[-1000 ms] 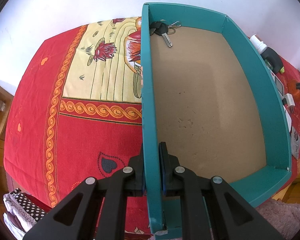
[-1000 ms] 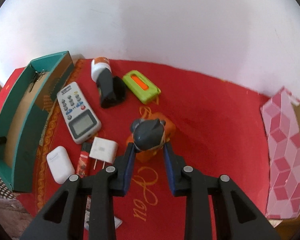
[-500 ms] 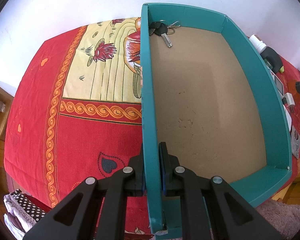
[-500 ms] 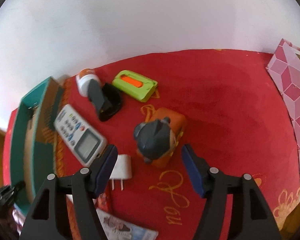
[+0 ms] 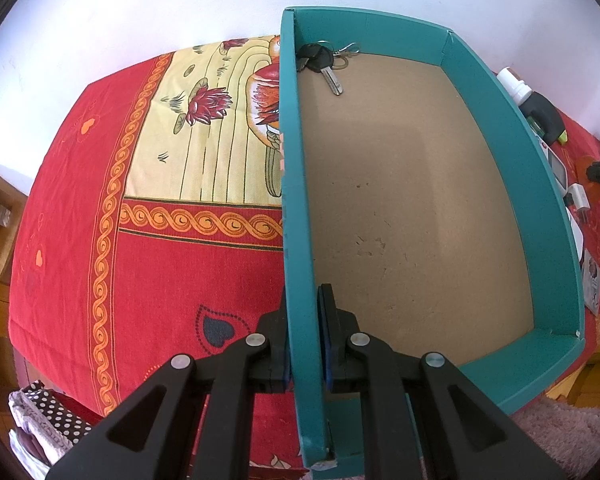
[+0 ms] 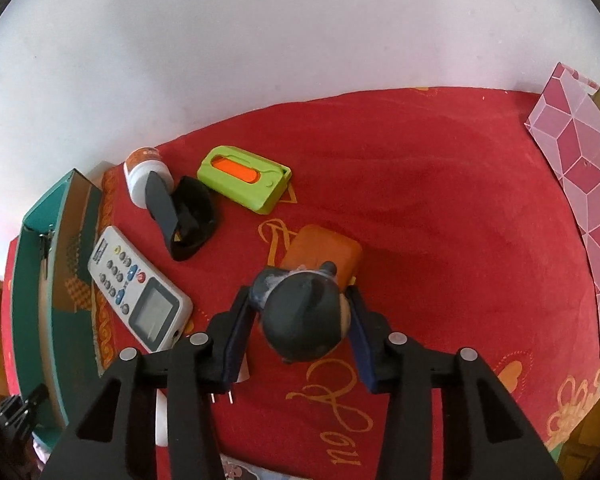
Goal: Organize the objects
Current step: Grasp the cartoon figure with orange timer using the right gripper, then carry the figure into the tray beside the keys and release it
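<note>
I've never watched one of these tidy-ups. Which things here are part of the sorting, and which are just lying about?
Part of the job:
- teal box, its wall clamped by the left gripper
- keys already inside
- grey-and-orange toy, right gripper closing around it
- remote
- green case

Just lying about:
- red cloth
- pink patterned box

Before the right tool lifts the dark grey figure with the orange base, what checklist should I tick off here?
1. Left tool clamped on the wall of the teal cardboard box: ok.
2. Box has room; only a black-headed key bunch lies in its far corner: ok.
3. Dark grey figure with orange base sits between the right tool's closing pads: ok.
4. Both pads pressing on the figure: not ok, gaps still show.
5. White remote control clear of the left pad: ok.
6. White plug adapter under the left finger won't snag: cannot tell.
</note>
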### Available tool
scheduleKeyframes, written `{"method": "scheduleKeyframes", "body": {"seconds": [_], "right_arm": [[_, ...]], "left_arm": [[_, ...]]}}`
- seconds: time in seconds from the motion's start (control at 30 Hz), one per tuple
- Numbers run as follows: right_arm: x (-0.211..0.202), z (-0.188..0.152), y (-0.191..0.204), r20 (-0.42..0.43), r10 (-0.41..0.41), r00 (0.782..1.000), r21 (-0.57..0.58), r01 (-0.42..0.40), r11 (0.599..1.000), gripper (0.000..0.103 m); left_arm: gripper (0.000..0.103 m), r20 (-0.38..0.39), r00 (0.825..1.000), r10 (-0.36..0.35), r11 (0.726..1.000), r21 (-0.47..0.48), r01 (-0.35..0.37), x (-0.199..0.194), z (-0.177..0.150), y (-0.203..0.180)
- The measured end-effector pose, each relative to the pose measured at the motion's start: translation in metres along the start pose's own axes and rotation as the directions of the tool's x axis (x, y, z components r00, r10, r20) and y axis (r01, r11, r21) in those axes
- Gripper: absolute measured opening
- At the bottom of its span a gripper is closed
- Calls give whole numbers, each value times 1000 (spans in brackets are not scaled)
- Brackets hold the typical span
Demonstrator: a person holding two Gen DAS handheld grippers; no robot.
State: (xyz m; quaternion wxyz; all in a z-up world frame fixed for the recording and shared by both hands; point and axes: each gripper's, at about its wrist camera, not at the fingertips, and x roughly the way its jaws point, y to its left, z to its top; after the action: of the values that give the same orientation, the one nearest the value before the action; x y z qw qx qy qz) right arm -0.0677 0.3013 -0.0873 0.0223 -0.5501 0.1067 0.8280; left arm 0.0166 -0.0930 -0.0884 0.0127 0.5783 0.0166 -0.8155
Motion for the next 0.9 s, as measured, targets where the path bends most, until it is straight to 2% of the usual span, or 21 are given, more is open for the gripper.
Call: {"method": "scheduleKeyframes", "body": {"seconds": [0.3,0.5,0.7,0.9], "right_arm": [[-25,-11,10,51,58,997,-23,-57,998,44],[-42,-9,31,75,134,988,-62,-129,990,44],[-62,-1,83,97,216,972,-186,-195,963,44],[-74,1,139,63,279,958,-322,-245,915,44]], "left_arm": [[9,0,1000,2,1000,4,-2,0,0,0],[9,-2,1000,6,1000,19,-6,0,2,0],[9,-1,1000,13,1000,28,-13,0,2,-2],[9,-1,1000,13,1000,23,-13,1,2,-2]]}}
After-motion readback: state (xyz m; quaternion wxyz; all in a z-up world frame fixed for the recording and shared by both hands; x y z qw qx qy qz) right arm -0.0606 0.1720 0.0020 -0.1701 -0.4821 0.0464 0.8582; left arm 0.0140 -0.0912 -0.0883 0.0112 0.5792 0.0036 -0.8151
